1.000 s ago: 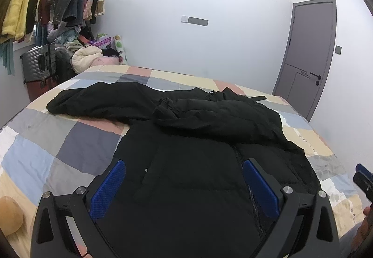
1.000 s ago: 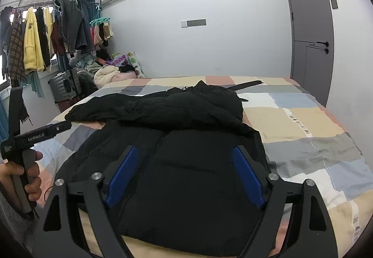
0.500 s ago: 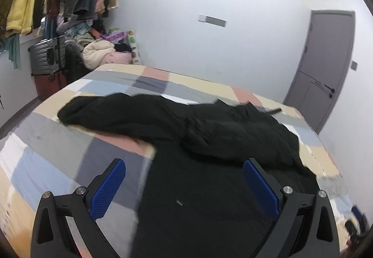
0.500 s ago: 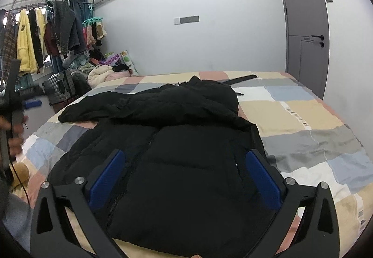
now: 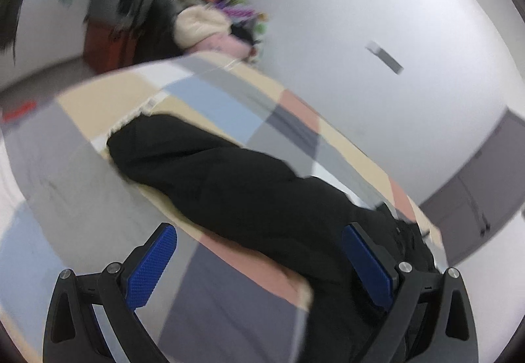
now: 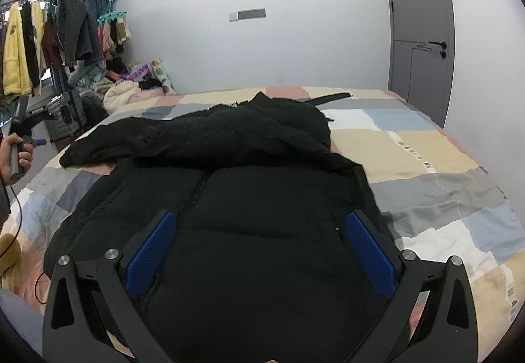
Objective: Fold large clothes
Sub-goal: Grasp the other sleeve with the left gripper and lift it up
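Note:
A large black padded jacket (image 6: 249, 199) lies spread on the patchwork bed (image 6: 426, 172), zip up, one sleeve (image 6: 108, 146) stretched to the left. My right gripper (image 6: 259, 251) is open and empty, hovering over the jacket's lower front. In the blurred, tilted left wrist view the sleeve (image 5: 203, 172) runs across the bed (image 5: 82, 186). My left gripper (image 5: 259, 261) is open and empty just short of the sleeve. In the right wrist view it is held in a hand at the far left, beside the bed; its tips are hidden there.
A rack of hanging clothes (image 6: 49, 41) and a suitcase (image 6: 65, 113) stand left of the bed, with a pile of laundry (image 6: 131, 90) at the far corner. A grey door (image 6: 420, 45) is at the right. A cable (image 6: 16, 231) trails at the bed's left edge.
My left gripper has swung left and tilted towards the outstretched sleeve, its view now blurred. My right gripper has lowered slightly over the jacket front and stays open.

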